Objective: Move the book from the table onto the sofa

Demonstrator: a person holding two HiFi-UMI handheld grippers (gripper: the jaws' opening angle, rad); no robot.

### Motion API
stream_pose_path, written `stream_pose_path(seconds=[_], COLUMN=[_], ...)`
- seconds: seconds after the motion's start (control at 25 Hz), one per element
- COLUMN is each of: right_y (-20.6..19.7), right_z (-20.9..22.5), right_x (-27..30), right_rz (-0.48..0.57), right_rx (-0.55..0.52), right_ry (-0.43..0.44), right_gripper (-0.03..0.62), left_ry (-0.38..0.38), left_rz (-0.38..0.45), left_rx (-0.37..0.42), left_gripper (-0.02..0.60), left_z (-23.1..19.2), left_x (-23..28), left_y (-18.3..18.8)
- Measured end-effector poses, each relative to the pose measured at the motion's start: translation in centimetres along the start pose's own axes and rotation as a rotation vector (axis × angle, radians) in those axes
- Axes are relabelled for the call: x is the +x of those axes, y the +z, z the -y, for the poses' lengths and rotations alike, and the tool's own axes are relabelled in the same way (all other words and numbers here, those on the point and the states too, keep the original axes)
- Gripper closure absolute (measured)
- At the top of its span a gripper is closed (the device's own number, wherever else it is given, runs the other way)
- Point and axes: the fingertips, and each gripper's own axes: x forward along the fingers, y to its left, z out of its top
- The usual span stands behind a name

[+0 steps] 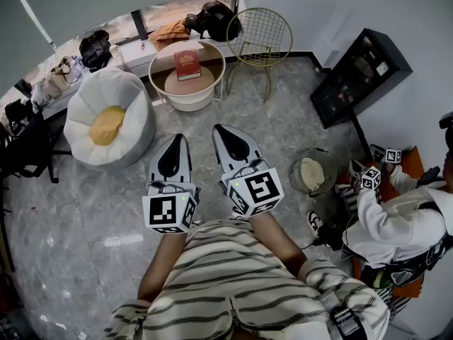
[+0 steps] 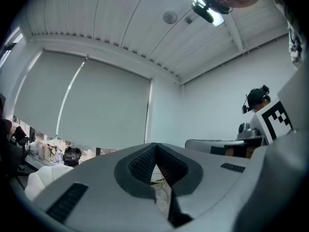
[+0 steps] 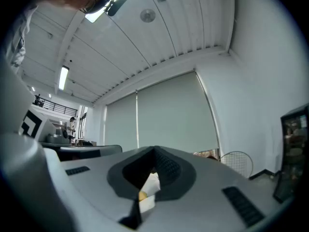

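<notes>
A red book (image 1: pixel 187 64) lies on the small round white table (image 1: pixel 207 95) at the top middle of the head view. The sofa (image 1: pixel 134 115), a white bean-bag seat with a yellow cushion (image 1: pixel 106 125), stands left of the table. My left gripper (image 1: pixel 177 140) and right gripper (image 1: pixel 222 129) are held side by side at waist height, pointing level toward the table and well short of it. Both are shut with nothing between the jaws. In the left gripper view the left gripper (image 2: pixel 155 148) has its jaws closed together, and so has the right gripper (image 3: pixel 154 152) in its own view.
A gold wire chair (image 1: pixel 262 28) stands right of the table. A black cabinet (image 1: pixel 357 73) is against the right wall. Another person (image 1: pixel 396 225) sits at the lower right beside a round basket (image 1: pixel 311 174). Bags (image 1: pixel 95 48) line the window sill.
</notes>
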Motion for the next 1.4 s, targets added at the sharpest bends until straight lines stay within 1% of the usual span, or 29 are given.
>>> stream_pose_path(seconds=[0.36,0.52,0.68,0.8,0.88,1.0,1.16,1.28,1.4], right_y=[0.6,0.8,0.6,0.2,-0.4,-1.2,-2.7,-3.7,-4.3], right_z=[0.8,2.0,3.4,4.4,5.3,7.0,8.3,9.0,10.3], right_x=[-1.4,-2.4,-3.7,-4.5,-5.0,-5.0,-3.6,-1.2,1.8], right_rz=[-0.003,0.0,0.0,-0.003,-0.011,-0.022,-0.039,-0.051,-0.053], right_rx=[-0.02,-0.017,-0.02,-0.021,-0.019,0.0,0.021,0.037,0.04], right_ry=[0.015,0.023,0.035,0.042,0.039,0.033,0.024,0.023,0.018], right_gripper=[0.582,0.582,0.582,0.582,0.582,0.582,0.582,0.582,0.582], left_ry=[0.01,0.022,0.036,0.066,0.086,0.097,0.091,0.094,0.096], left_rz=[0.001,-0.001,-0.009,-0.013,-0.027,-0.053,-0.075,-0.086,-0.082], left_rx=[0.0,0.004,0.003,-0.004,-0.007,-0.003,-0.005,-0.008,-0.012], left_gripper=[0.577,0.577,0.577,0.577,0.577,0.577,0.577,0.577,0.577], left_z=[1.7,3.1,4.6,5.6,6.3,7.2,6.5,4.7,2.6], left_x=[0.0,0.2,0.7,0.7,0.5,1.0,2.5,4.7,7.8], left_y=[0.1,-0.2,-1.1,-2.0,-2.9,-4.2,-5.8,-6.5,-7.0])
